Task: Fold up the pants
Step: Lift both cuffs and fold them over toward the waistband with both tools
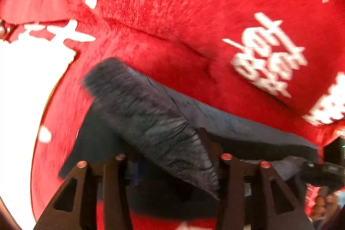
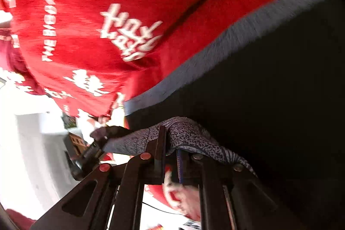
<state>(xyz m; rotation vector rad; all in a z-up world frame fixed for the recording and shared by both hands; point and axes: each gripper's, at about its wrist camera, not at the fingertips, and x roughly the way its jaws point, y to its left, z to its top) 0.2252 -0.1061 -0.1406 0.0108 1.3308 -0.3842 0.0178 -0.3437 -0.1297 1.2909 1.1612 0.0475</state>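
Both grippers carry the dark ribbed fabric pants over the red printed cloth: my right gripper pinches them (clamped tight). Whether my left gripper presses the fold draped between its fingers, I cannot tell; the waistband runs between my hands.

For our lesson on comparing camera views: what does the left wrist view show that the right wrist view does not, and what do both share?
Only the left wrist view: a ribbed dark fold of the pants draped between the left gripper's parted jaws.

Only the right wrist view: the right gripper shut on a speckled grey edge, and a grey band along the dark cloth.

Both: the red cloth with white lettering, dark pants, motion blur.
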